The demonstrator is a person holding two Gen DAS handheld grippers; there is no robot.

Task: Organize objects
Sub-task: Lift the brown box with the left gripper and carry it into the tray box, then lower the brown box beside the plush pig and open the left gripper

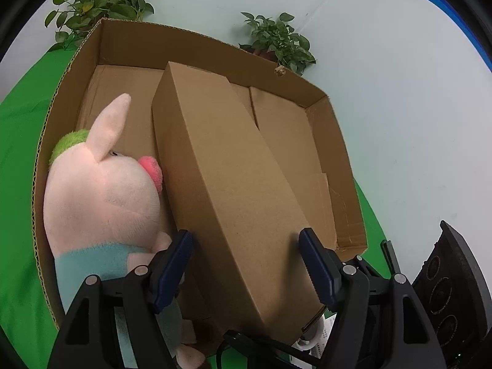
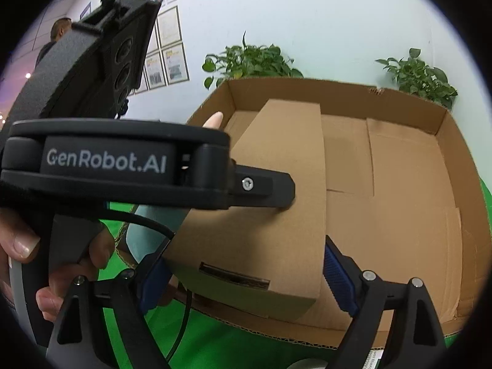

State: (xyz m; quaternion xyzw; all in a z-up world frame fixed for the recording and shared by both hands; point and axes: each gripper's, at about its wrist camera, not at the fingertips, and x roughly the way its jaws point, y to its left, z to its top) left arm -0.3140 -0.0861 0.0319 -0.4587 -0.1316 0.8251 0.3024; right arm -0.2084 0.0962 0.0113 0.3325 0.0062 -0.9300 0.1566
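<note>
A long closed cardboard box (image 1: 227, 190) lies inside a big open cardboard tray (image 1: 344, 166). A pink plush pig (image 1: 101, 196) in a teal shirt lies in the tray against the box's left side. My left gripper (image 1: 246, 264) has its blue-padded fingers on both sides of the box's near end, touching it. In the right wrist view my right gripper (image 2: 243, 276) straddles the near end of the same box (image 2: 276, 184), pads against its sides. The left gripper's body (image 2: 123, 166) crosses that view above the box. The tray's wall (image 2: 455, 160) rises at the right.
The tray stands on a green cloth (image 1: 18, 141). Two potted plants (image 1: 101, 0) (image 1: 279, 40) stand behind it by a pale wall. A person (image 2: 58, 33) stands far left by framed wall pictures. White items lie below the box's near end (image 1: 307, 343).
</note>
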